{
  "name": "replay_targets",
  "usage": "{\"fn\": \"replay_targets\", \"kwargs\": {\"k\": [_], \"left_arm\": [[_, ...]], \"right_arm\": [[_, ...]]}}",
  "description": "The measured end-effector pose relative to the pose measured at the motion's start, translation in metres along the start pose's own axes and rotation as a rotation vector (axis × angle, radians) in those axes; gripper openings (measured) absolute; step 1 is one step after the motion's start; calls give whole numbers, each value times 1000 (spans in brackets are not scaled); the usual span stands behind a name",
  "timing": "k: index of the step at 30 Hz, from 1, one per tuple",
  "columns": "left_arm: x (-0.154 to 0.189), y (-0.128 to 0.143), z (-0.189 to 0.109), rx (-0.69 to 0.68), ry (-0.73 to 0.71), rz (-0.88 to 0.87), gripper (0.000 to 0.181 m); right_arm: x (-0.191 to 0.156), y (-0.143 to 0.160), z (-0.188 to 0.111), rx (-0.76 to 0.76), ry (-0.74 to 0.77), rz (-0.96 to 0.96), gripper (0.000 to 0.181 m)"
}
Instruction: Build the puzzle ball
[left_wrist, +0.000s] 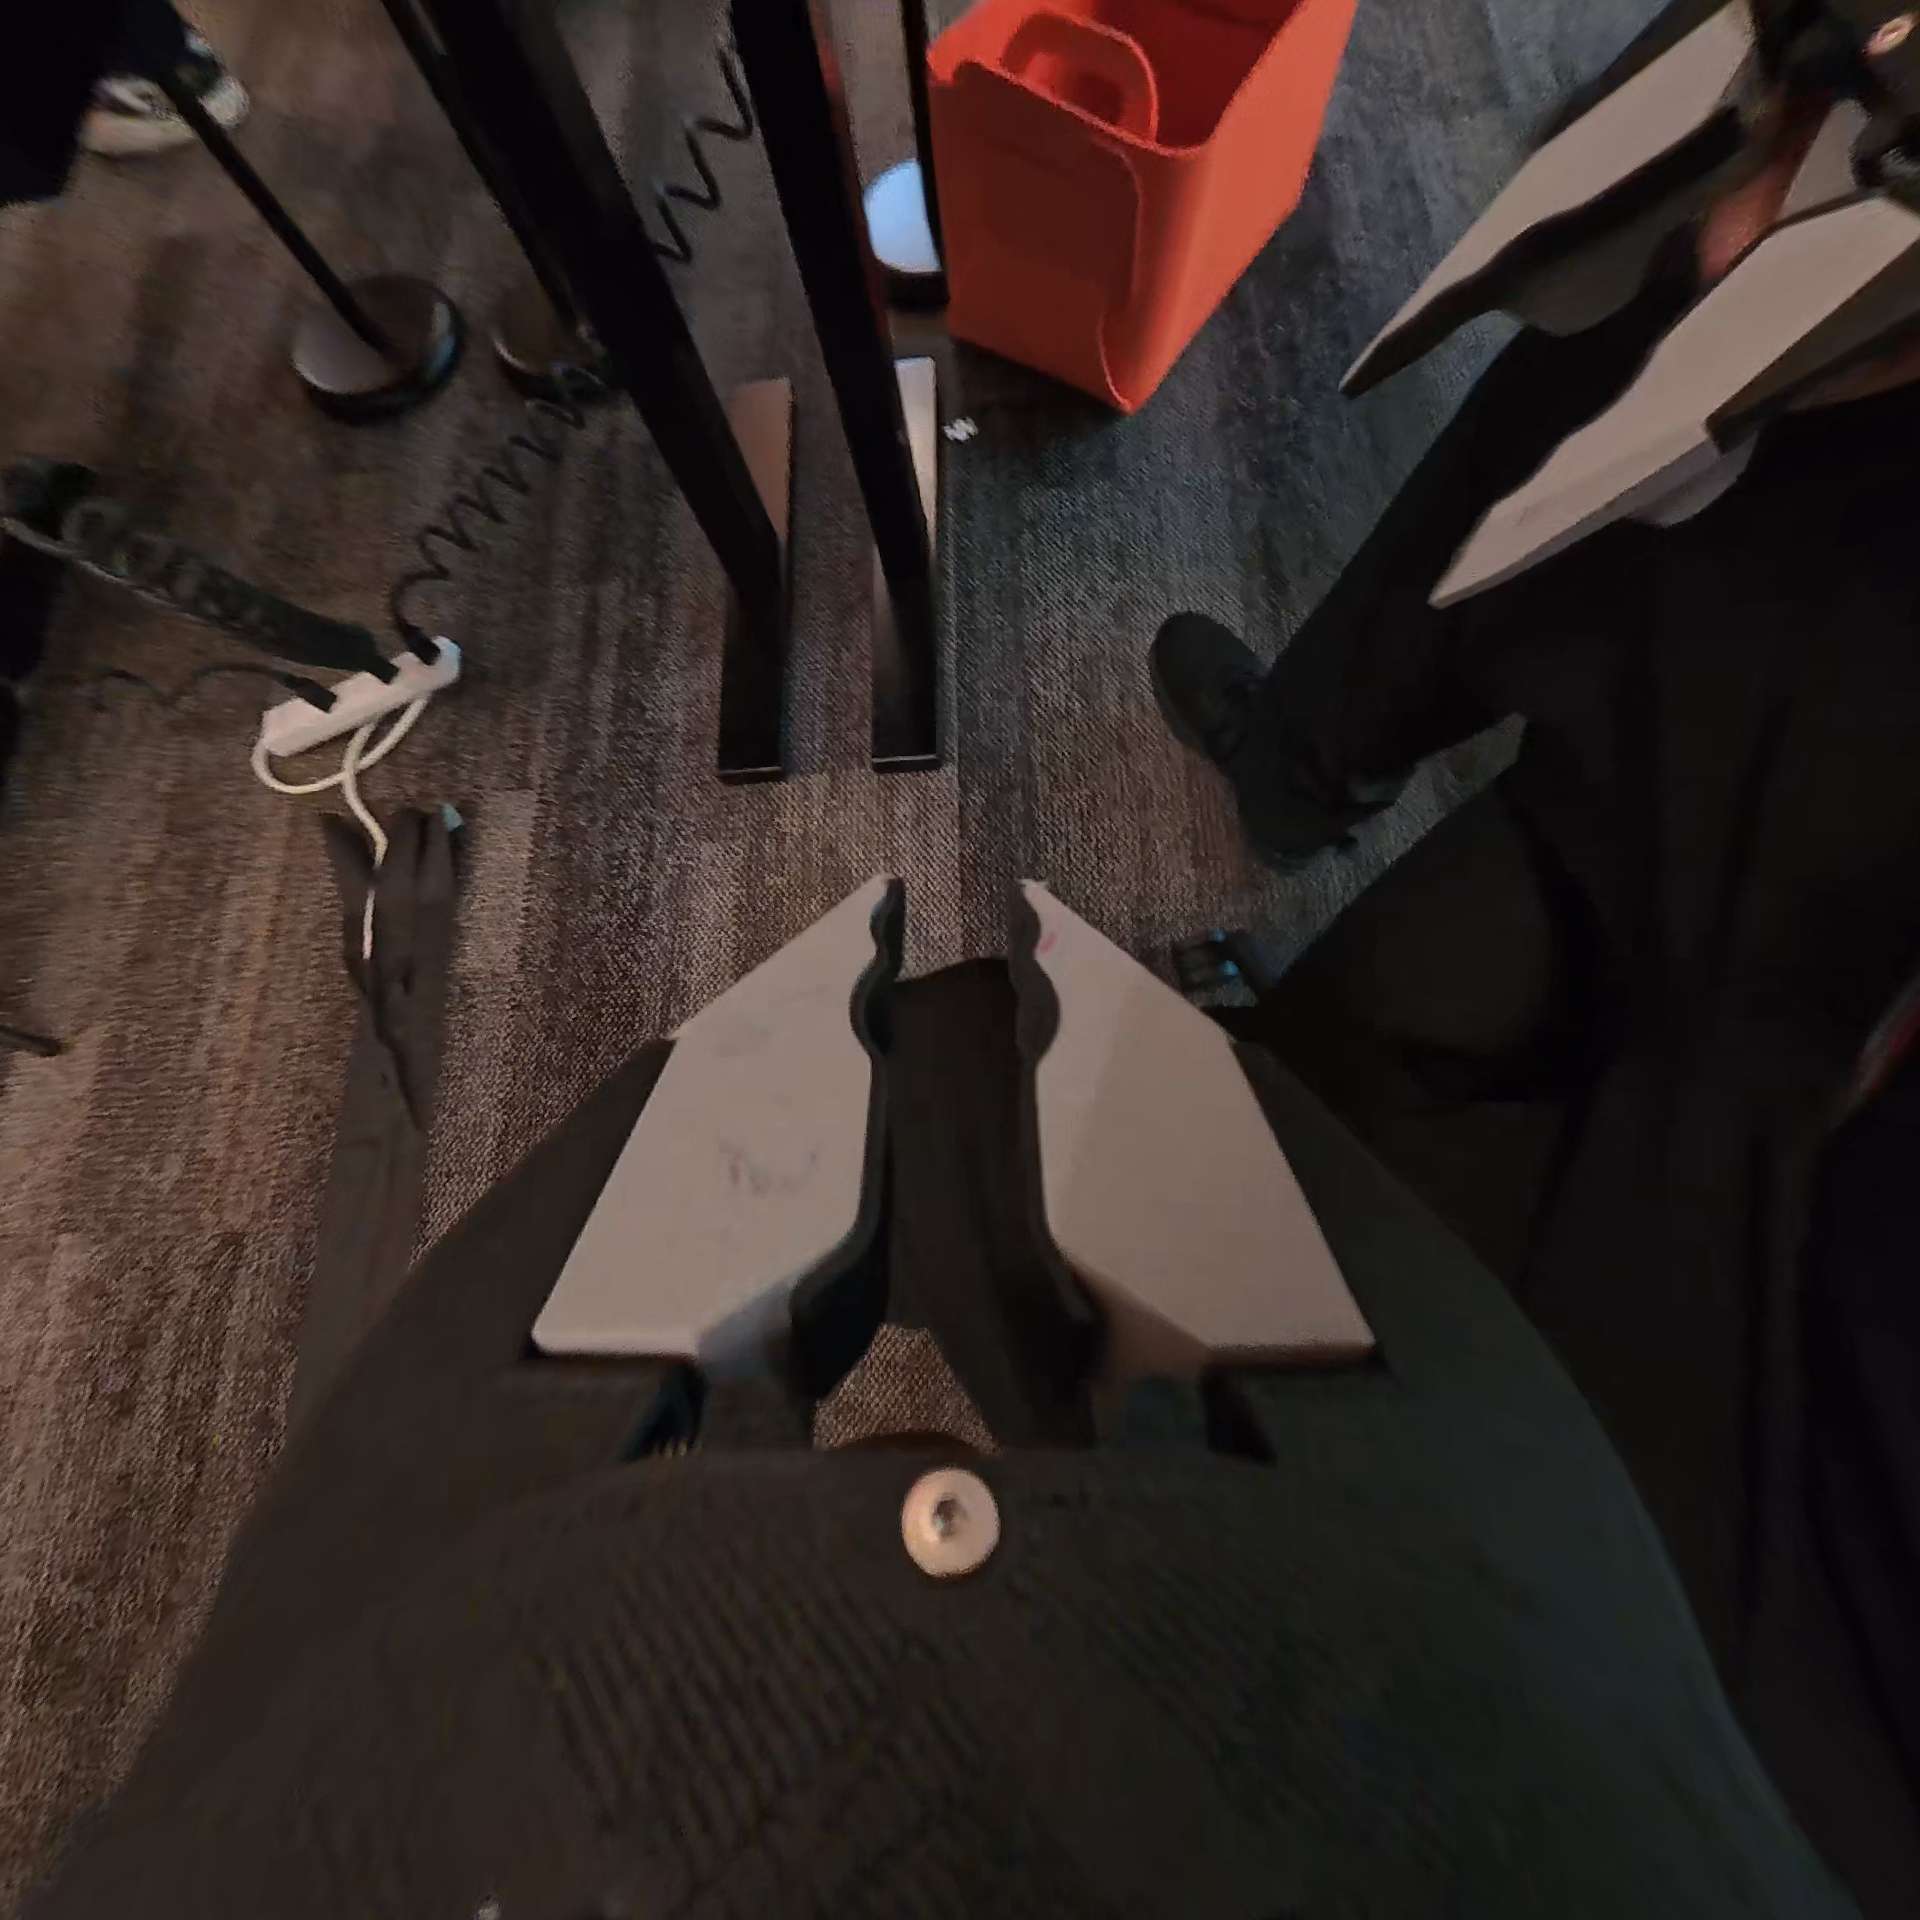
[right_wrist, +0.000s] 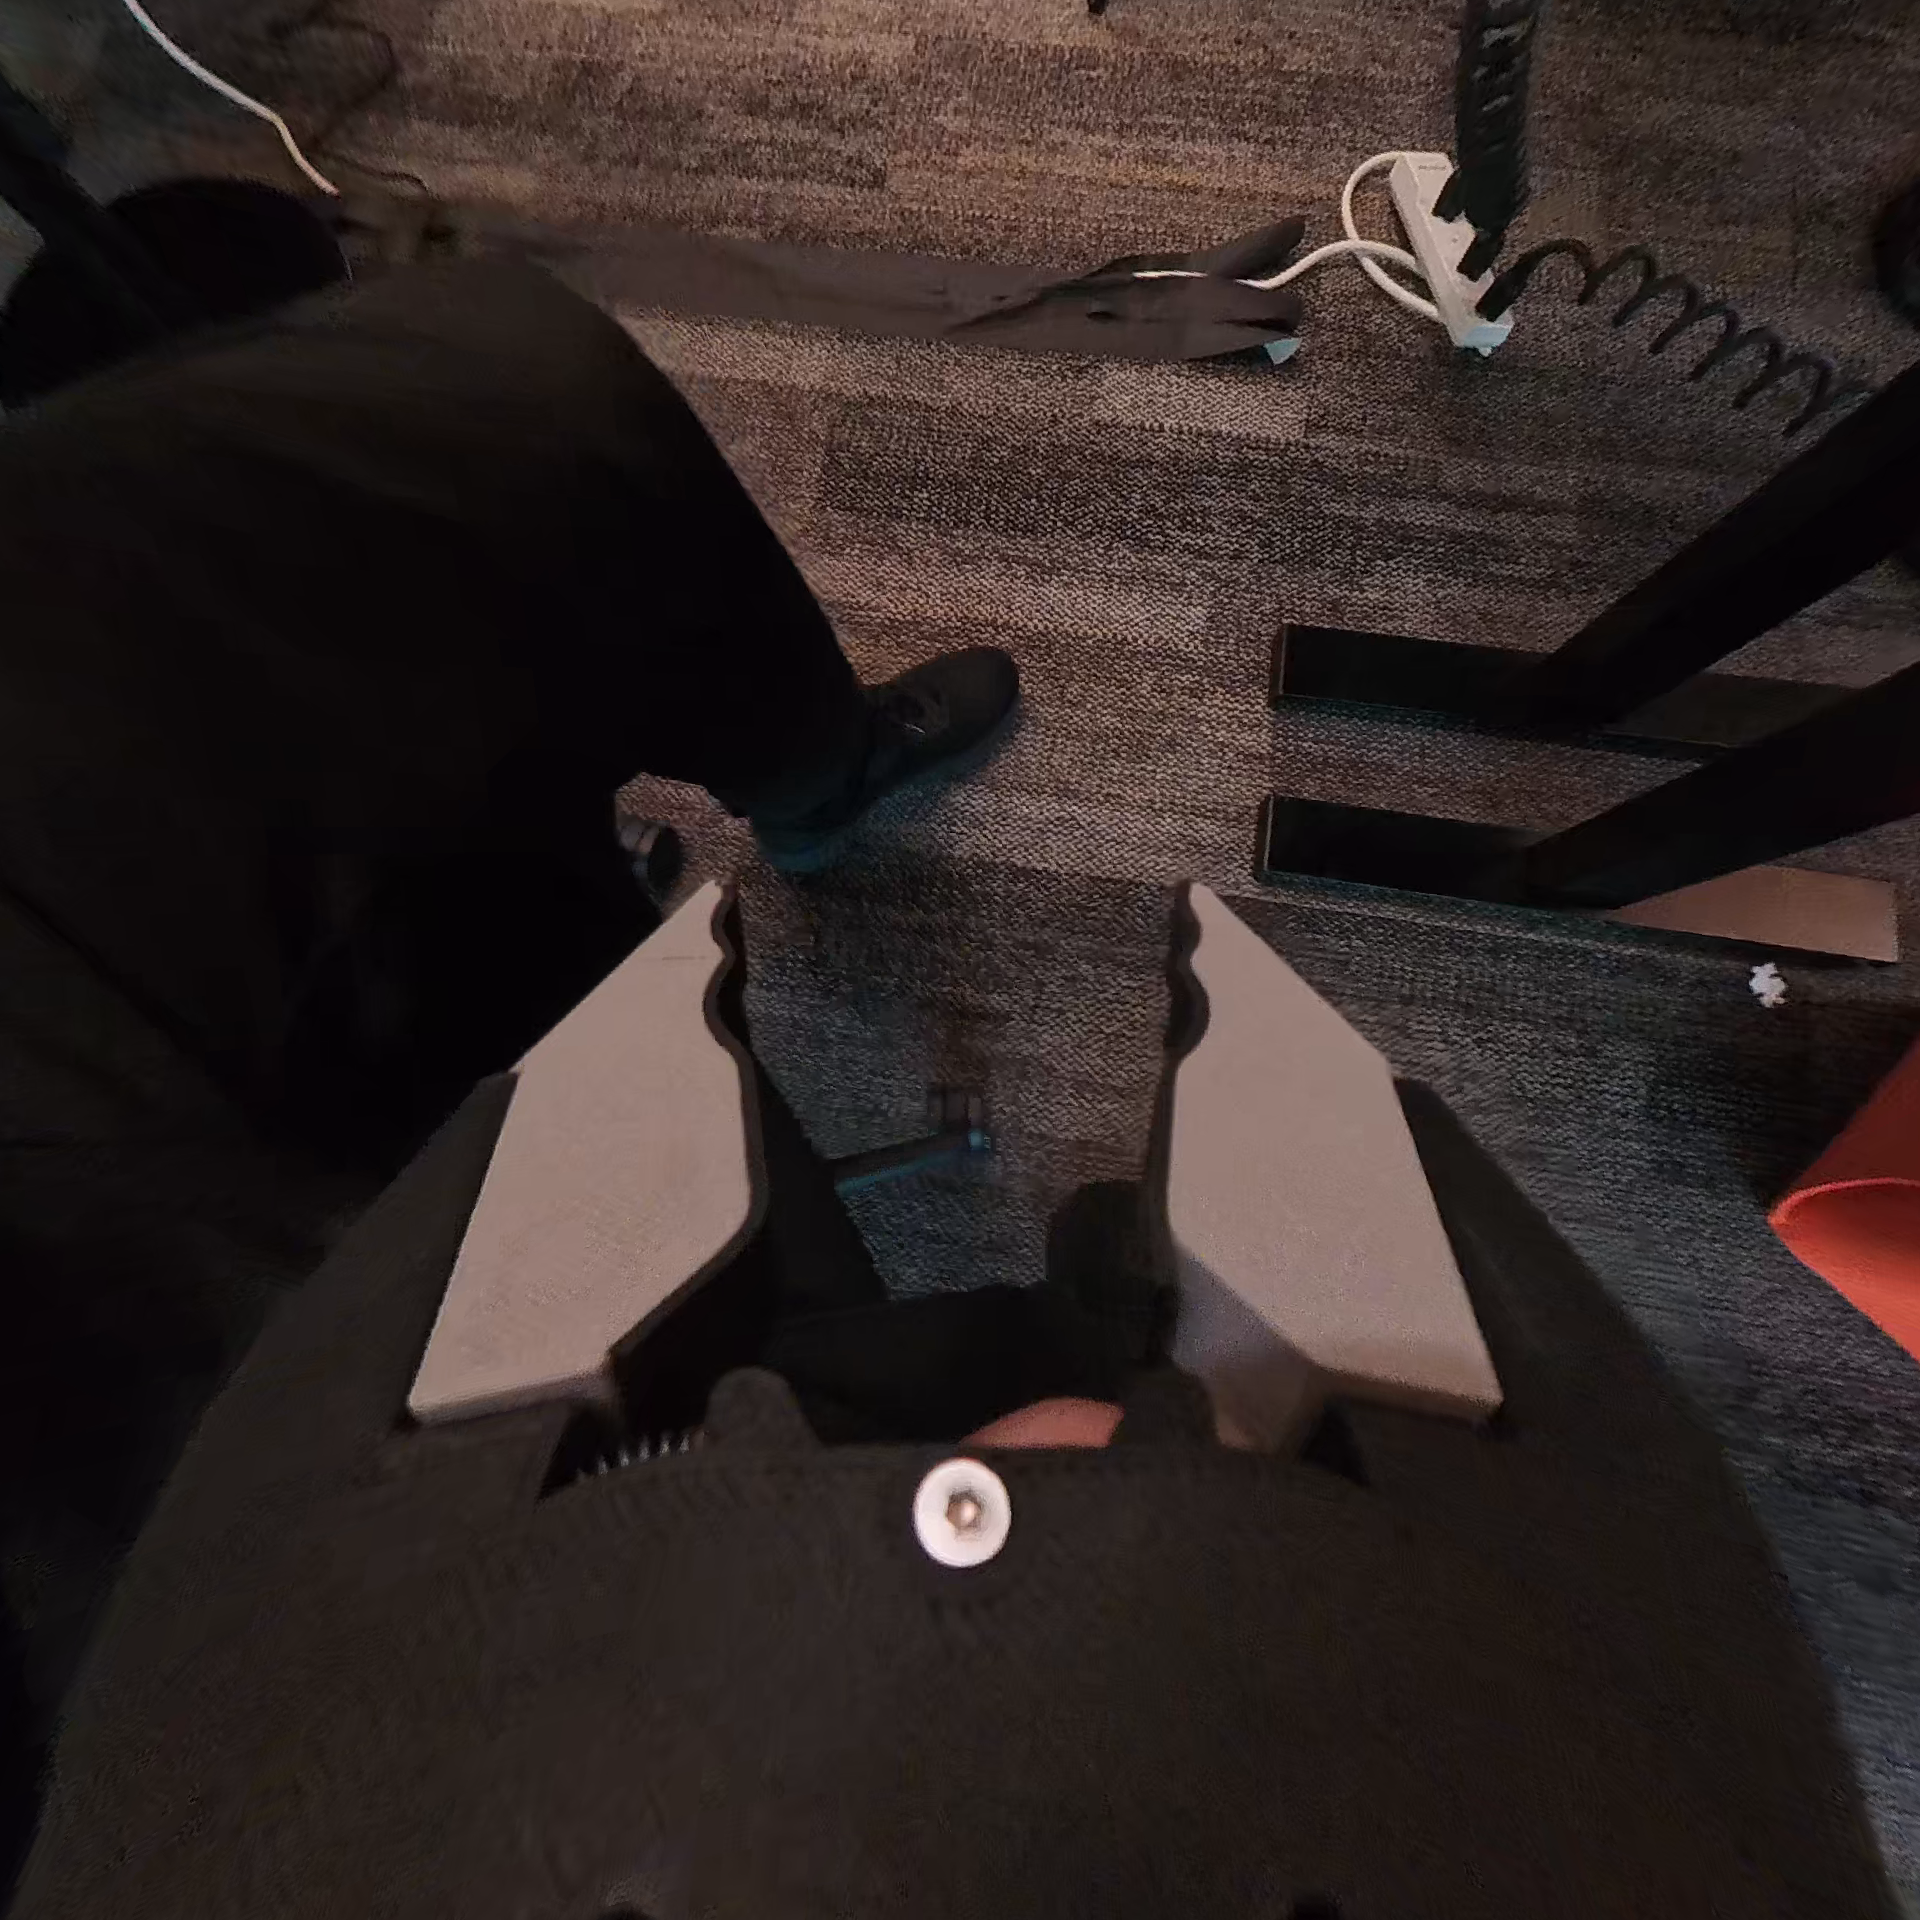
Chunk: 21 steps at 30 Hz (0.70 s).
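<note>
Left gripper (left_wrist: 956, 904) narrowly parted and empty, right gripper (right_wrist: 961, 920) spread wide and empty, both aimed at carpet (right_wrist: 1039, 520); puzzle ball not in view, so raise both to locate pieces first.

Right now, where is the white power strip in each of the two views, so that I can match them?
Left wrist view: the white power strip lies on the carpet at the left edge, about a third of the way down.
Right wrist view: it lies at the upper right.
Shared landmark: the black coiled cable runs right beside it in both views.
</note>
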<state>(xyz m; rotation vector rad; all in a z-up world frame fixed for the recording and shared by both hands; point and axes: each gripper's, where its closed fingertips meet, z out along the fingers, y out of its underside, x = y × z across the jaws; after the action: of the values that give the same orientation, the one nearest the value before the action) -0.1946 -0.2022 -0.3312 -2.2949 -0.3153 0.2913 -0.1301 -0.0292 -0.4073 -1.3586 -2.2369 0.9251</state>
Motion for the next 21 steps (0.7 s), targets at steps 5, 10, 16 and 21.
{"fn": "replay_targets", "kwargs": {"k": [5, 10, 16, 21], "left_arm": [[42, 22, -15, -51, -63, -113, 22], [76, 24, -27, -42, -92, -203, 26], [110, 23, -25, -63, -132, -197, 28], [124, 33, -13, -135, -163, -138, 38]], "right_arm": [[1, -1, -25, 42, 17, -94, 80], [-7, 10, -43, 63, 11, -191, 80], [-12, 36, -63, 39, -6, -267, 81], [-8, 42, -73, 53, 5, -319, 79]]}}
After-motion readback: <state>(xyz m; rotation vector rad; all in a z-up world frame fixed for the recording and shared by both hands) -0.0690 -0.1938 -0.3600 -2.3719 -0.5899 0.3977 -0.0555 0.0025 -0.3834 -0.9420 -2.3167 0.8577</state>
